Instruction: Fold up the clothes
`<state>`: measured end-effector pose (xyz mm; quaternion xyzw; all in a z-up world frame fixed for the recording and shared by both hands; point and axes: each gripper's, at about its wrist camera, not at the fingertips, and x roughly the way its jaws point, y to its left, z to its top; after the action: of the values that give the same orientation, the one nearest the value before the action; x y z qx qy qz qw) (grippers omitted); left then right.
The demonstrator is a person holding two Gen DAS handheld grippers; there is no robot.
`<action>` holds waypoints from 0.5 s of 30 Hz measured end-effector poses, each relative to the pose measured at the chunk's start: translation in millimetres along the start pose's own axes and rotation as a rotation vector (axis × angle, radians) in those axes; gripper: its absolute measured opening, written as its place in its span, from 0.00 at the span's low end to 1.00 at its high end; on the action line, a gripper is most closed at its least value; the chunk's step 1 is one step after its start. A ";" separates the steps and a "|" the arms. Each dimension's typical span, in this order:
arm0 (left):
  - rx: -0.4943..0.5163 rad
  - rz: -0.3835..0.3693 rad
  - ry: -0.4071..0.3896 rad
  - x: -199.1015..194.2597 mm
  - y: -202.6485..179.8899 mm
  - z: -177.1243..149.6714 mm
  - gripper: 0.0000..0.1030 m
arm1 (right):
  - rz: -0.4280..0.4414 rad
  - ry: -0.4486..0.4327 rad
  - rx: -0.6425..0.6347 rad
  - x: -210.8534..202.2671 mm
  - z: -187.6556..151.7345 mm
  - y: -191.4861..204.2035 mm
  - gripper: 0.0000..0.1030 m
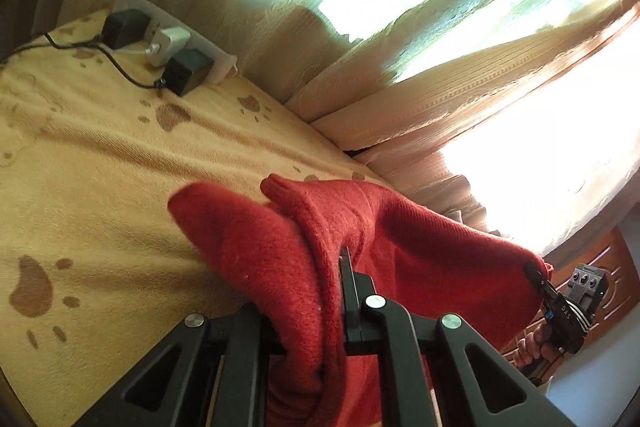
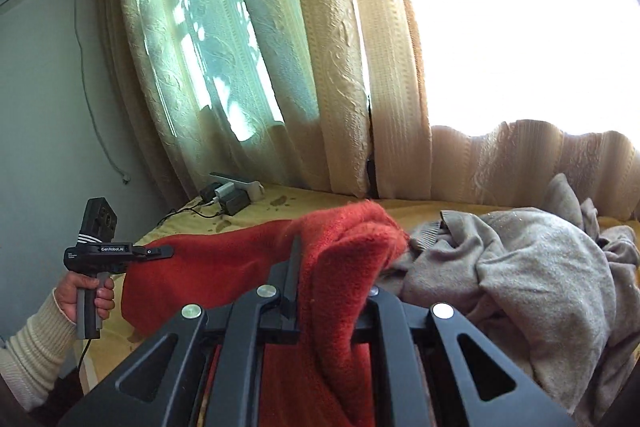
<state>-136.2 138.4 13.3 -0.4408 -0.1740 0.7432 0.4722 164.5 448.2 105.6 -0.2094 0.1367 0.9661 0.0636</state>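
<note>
- Red knitted woollen garment (image 1: 248, 239) hangs between both tools across the lower centre of each frame, lifted off the yellow bedspread with brown paw prints (image 1: 100, 163) so it can be stretched out for folding.
- The left tool (image 1: 340, 267) is clamped on a thick edge of the red knit at the bottom centre of the left wrist view, its jaws nearly together with wool bunched between them.
- The right tool (image 2: 316, 259) pinches another edge at the bottom centre of its own view, jaws drawn tight on the fabric; the same tool shows at lower right in the left view, gripping the far corner.
- In the right wrist view the left tool appears at lower left, carried by a hand (image 2: 86, 297) in a cream ribbed sleeve (image 2: 32, 351).
- The two grips sit well apart, which probably serves to pull the cloth taut and flat.
- A crumpled grey sweater (image 2: 520, 267) lies heaped at the right, just beside the red one, seemingly waiting its turn.
- A white power strip with chargers (image 1: 168, 43) rests at the upper left by the beige curtain (image 2: 340, 67).
</note>
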 end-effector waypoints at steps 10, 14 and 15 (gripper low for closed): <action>0.009 0.153 -0.188 -159.7 26.4 8.3 0.12 | 0.169 0.018 -0.090 57.9 28.9 98.9 0.10; -0.050 0.227 -0.283 -224.0 53.6 10.9 0.12 | 0.245 0.063 -0.115 116.1 41.3 148.7 0.10; -0.061 0.244 -0.304 -239.3 59.2 10.6 0.12 | 0.261 0.069 -0.118 128.2 43.3 160.9 0.10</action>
<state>-137.7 -93.8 96.7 -0.3554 -0.2113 0.8473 0.3334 2.8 315.6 127.6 -0.2264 0.1078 0.9647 -0.0800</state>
